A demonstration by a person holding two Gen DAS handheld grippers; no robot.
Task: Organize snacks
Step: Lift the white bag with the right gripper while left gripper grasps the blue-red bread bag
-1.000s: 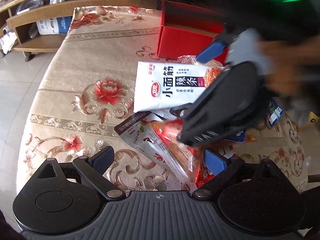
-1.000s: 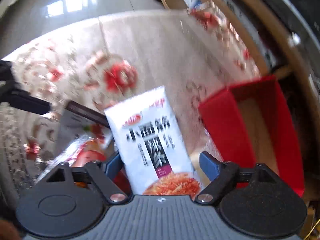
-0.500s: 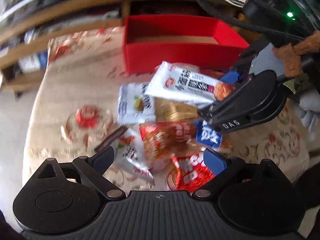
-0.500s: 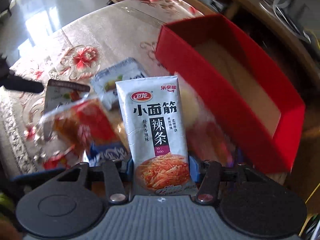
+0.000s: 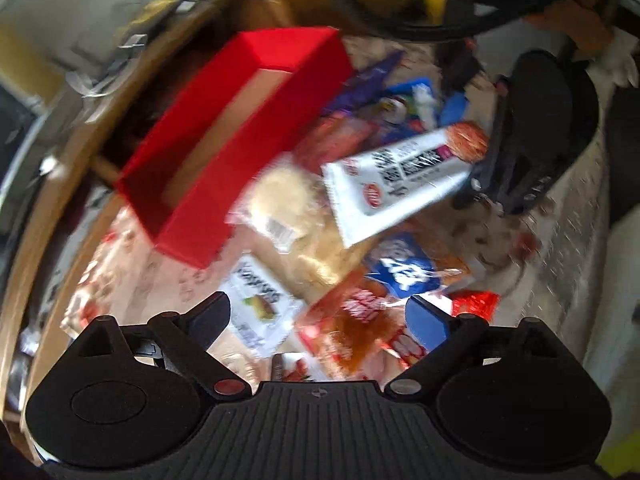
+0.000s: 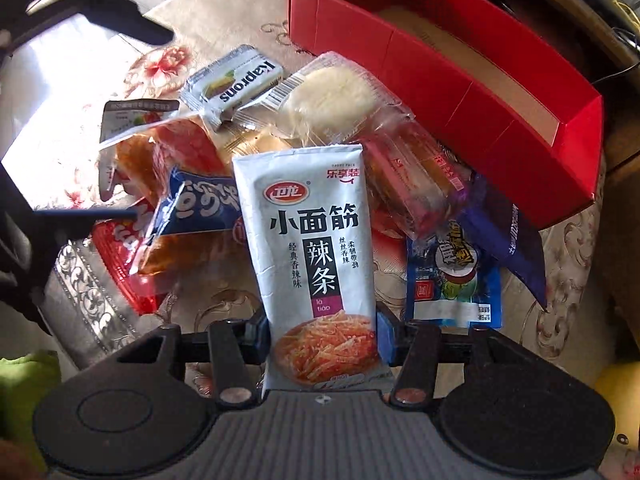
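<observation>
In the right wrist view we read a grey "Kaprons" wrapper [image 6: 236, 80] at the left of the snack pile, lying flat on the floral cloth of the desk [image 6: 224, 20]. Just right of it sits a clear packet holding a pale round cake [image 6: 332, 96], its barcode label facing up. Below these, a blue bag [image 6: 200, 204] with white characters rests on a red one [image 6: 120, 256]. At centre, our right hand-held gripper [image 6: 322, 332] is clamped on the white latiao packet [image 6: 316, 248], its blue pads pressing both side edges; the print reads "小面筋", "辣条" and "la tiao", above a picture of red strips. Further right lie a blue-and-white sachet [image 6: 452, 280] and a dark purple pouch [image 6: 504, 236]. The red box [image 6: 460, 92] stands at the far right of the pile, holding nothing, its tan floor bare.

The left wrist view is blurred, so little writing is legible there, but it alone shows the packet raised above the pile beside the box, and our left hand-held gripper [image 5: 320, 320], spread wide with nothing between its fingers, above the near snacks.
</observation>
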